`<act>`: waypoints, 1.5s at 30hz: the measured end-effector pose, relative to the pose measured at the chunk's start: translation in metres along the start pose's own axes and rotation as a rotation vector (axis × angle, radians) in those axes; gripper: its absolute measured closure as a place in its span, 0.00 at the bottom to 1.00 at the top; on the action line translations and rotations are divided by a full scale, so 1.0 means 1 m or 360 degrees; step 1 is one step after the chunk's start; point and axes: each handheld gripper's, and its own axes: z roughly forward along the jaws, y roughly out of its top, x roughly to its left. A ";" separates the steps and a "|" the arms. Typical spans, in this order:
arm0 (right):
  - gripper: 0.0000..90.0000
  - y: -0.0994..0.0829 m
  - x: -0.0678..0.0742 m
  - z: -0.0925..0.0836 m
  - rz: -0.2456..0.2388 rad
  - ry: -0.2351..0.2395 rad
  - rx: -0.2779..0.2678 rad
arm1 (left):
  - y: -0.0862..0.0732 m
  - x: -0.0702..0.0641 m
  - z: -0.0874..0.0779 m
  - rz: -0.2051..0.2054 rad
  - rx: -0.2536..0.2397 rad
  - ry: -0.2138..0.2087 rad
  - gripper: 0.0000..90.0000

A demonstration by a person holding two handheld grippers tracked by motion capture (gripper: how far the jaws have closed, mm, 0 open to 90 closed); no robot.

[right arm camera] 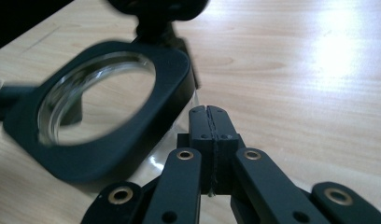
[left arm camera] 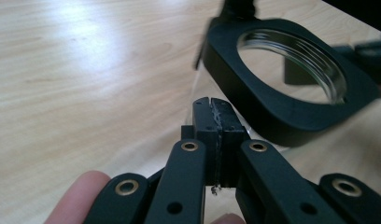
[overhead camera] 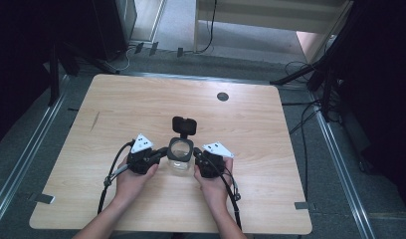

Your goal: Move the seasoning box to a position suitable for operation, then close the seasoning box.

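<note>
Your two hand-held grippers flank the one obstacle on the worktop [overhead camera: 141, 99]: a clear jar [overhead camera: 180, 165] with a black square collar and its flip lid [overhead camera: 184, 125] standing open behind it. Your left hand-held gripper [overhead camera: 162, 154] sits just beside the jar's left side, your right hand-held gripper [overhead camera: 197, 155] just beside its right, both with jaws pressed together, so neither has room to move inward without meeting the collar. The raised lid blocks a straight path over the jar from the far side. Everywhere else you have free room: the far half, both side margins and the near edge lie open. A small dark round insert [overhead camera: 222, 96] sits flush near the far edge.
</note>
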 end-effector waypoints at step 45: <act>1.00 0.095 0.027 -0.014 -0.0233 0.0199 -0.0052 | -0.026 -0.037 0.001 0.0069 -0.0066 -0.0172 1.00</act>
